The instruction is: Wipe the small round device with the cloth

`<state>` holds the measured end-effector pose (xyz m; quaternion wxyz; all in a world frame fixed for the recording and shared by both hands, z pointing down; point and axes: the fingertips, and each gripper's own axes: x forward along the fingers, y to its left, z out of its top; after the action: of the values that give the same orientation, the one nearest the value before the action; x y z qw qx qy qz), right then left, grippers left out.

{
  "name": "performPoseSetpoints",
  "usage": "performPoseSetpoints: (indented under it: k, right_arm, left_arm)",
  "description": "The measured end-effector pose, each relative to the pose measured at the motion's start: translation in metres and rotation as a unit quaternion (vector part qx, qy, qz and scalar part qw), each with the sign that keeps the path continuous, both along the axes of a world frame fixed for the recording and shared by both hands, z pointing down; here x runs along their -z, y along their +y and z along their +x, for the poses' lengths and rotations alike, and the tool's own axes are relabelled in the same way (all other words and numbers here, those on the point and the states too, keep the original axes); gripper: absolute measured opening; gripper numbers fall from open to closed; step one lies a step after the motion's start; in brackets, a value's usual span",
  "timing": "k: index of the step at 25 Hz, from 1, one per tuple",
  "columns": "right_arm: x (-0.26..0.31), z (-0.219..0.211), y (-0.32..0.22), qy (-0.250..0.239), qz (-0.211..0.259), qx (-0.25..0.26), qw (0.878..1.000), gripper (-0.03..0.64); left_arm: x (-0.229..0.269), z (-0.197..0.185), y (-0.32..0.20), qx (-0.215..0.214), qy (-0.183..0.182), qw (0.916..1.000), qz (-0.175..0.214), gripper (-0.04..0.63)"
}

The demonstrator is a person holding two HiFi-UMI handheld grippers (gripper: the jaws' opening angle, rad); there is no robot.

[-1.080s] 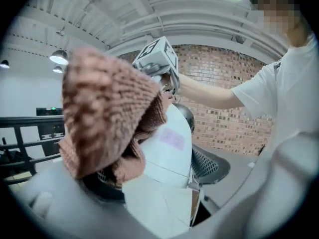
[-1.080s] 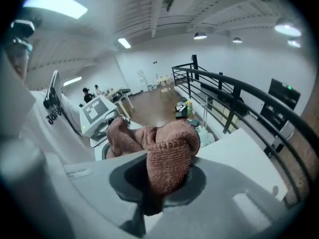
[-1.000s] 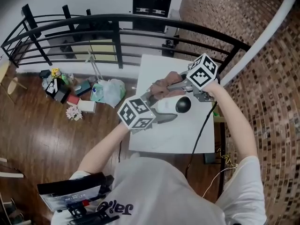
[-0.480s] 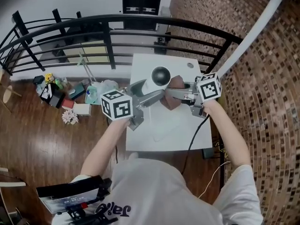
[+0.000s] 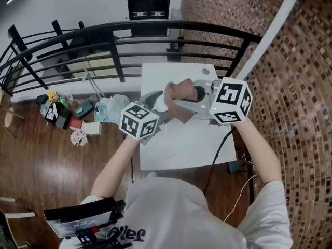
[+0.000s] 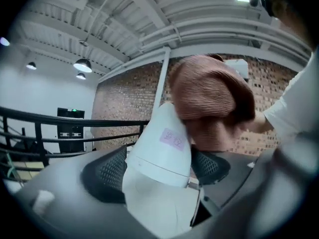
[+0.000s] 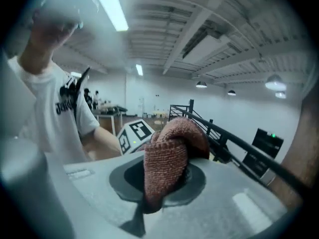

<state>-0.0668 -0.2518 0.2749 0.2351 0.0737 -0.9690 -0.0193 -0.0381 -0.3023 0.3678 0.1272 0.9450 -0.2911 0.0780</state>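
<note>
The left claw (image 6: pixel 158 169) clamps the white body of the device (image 6: pixel 160 151) between its dark pads and holds it up in the air over the table (image 5: pixel 207 139). The right claw (image 7: pixel 159 179) pinches a wad of the cloth (image 7: pixel 167 156) and lays it over the device's top end. In the left gripper view the wad sits on the tip and spills down one side. To wipe well, the left grip should probably stay firm and quiet so the smooth body does not twist between the pads, while the right wrist does the work. Short curved strokes that follow the rounded end would suit, with only the soft wad touching and the hard jaw tips kept off the shell. Too much push could lever the device out of the left pads, since it is gripped low on its body. Rolling the left wrist a little between strokes would bring the unwiped sides round to the cloth. Compared with a second ago, the device is no longer low over the table with its dark dome bare and the cloth behind it. It has come up and turned, the cloth now covers the dome, and the right marker cube looms closer to the head camera.
</note>
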Motion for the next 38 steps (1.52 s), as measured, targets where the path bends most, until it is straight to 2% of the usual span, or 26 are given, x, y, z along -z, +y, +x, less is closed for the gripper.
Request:
performPoseSetpoints:
  k: [2,4,6,8,10,13,15,16,19,23,26,29,33,38]
  right_arm:
    - [-0.008,-0.006,-0.013,0.062,0.048,0.001,0.997,0.025]
    - [-0.017,-0.006,-0.03,0.11,0.057,-0.006,0.992,0.025]
    - [-0.024,0.002,-0.052,0.132,0.032,-0.023,0.99,0.025]
    - [-0.026,0.016,-0.074,0.123,-0.019,-0.046,0.991,0.025]
    - [-0.033,0.035,-0.09,0.101,-0.068,-0.071,0.99,0.025]
    - [-0.046,0.059,-0.094,0.059,-0.119,-0.09,0.987,0.025]
    - [-0.046,0.065,-0.078,0.026,-0.134,-0.083,0.987,0.025]
    - [-0.042,0.066,-0.066,0.01,-0.133,-0.076,0.988,0.025]
    - [-0.013,0.064,-0.03,-0.023,-0.095,-0.062,0.993,0.025]
    - [0.024,0.041,0.012,-0.023,-0.043,-0.013,0.999,0.025]
    - [0.034,0.015,0.02,0.002,-0.006,0.02,1.0,0.025]
    - [0.038,0.003,-0.003,0.026,0.01,0.017,0.999,0.025]
    - [0.035,0.019,-0.053,0.039,-0.013,-0.032,0.999,0.025]
    - [0.017,0.07,-0.085,0.02,-0.055,-0.098,0.993,0.025]
  left_arm:
    - [0.0,0.014,0.014,-0.035,-0.024,0.999,0.013,0.425]
    - [0.002,0.026,0.027,-0.068,-0.031,0.997,0.022,0.425]
    - [0.008,0.034,0.039,-0.095,-0.027,0.9947,0.031,0.425]
    - [0.016,0.037,0.046,-0.113,-0.011,0.993,0.036,0.425]
    - [0.026,0.037,0.05,-0.123,0.03,0.9915,0.027,0.425]
    - [0.05,0.028,0.046,-0.127,0.129,0.9836,0.001,0.425]
    - [0.062,0.017,0.036,-0.107,0.178,0.9781,-0.008,0.425]
    - [0.065,0.012,0.029,-0.092,0.189,0.9776,-0.009,0.425]
    - [0.062,0.001,0.009,-0.046,0.182,0.9821,-0.011,0.425]
    - [0.047,-0.004,-0.006,-0.004,0.156,0.9874,-0.025,0.425]
    - [0.036,0.009,0.003,-0.024,0.112,0.9933,-0.016,0.423]
    - [0.035,0.026,0.022,-0.067,0.091,0.9936,-0.006,0.423]
    - [0.044,0.035,0.041,-0.103,0.115,0.988,-0.004,0.423]
    - [0.057,0.028,0.04,-0.103,0.182,0.9775,-0.025,0.423]
